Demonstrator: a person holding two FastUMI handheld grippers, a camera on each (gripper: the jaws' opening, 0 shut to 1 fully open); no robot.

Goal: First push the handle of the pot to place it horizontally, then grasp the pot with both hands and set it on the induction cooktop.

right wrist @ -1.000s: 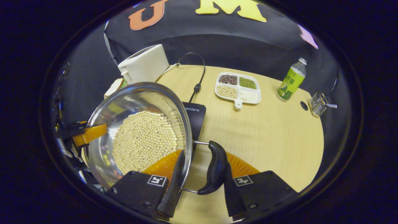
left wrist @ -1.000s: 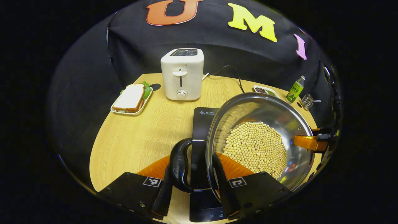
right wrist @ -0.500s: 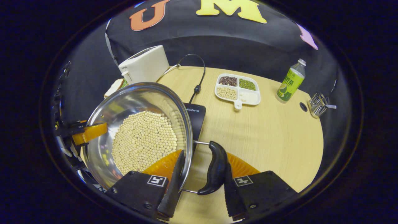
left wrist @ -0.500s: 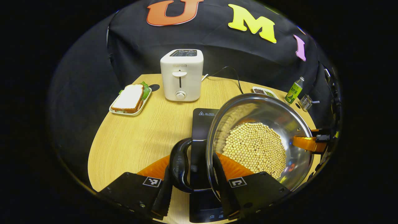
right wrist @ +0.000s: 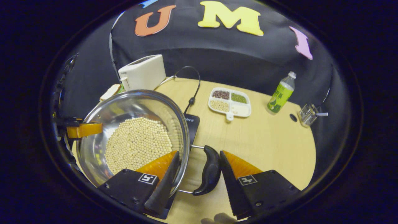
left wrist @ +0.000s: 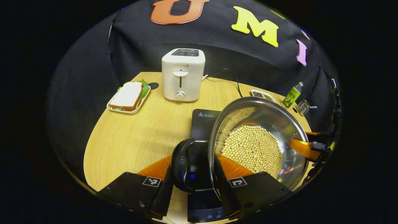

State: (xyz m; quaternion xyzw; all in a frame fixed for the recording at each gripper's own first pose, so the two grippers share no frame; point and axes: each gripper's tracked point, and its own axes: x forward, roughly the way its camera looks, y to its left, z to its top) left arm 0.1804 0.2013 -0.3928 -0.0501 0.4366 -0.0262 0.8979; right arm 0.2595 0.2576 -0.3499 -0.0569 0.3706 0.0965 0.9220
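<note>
Left gripper view, left to right: we see a sandwich point(left wrist: 127, 95) on a small white tray point(left wrist: 134, 109) at upper left of the wooden table point(left wrist: 130, 140), then a white toaster point(left wrist: 182, 74) at top centre with its cord point(left wrist: 227, 72) running right. Below centre sits the black induction cooktop point(left wrist: 203, 119), partly covered by the steel pot point(left wrist: 292, 161), which fills the lower right and holds pale beans point(left wrist: 251, 148). The left gripper point(left wrist: 192, 191) is at the bottom: one finger sits outside the pot's black left handle point(left wrist: 181, 165), the other inside the pot wall, so it looks clamped across handle and rim, though we cannot tell if both fingers truly press. At far right of the pot we see the other gripper at the rim. Upper right: a divided dish point(left wrist: 262, 94), a green bottle point(left wrist: 292, 95), a small wire basket point(left wrist: 303, 106). Right gripper view, left to right: the other gripper at far left on the pot point(right wrist: 93, 155) rim, toaster point(right wrist: 143, 72) at upper left, beans point(right wrist: 138, 144) in the pot at left centre, a corner of the cooktop point(right wrist: 191, 126) behind the pot. The right gripper point(right wrist: 197, 183) at the bottom straddles rim and black right handle point(right wrist: 210, 171); the fingers stand apart, with a visible gap between the right-side finger and the handle. Further right: divided dish point(right wrist: 229, 102), green bottle point(right wrist: 280, 93), wire basket point(right wrist: 307, 114). The pot is partly over the cooktop; we cannot tell if it rests on it.
</note>
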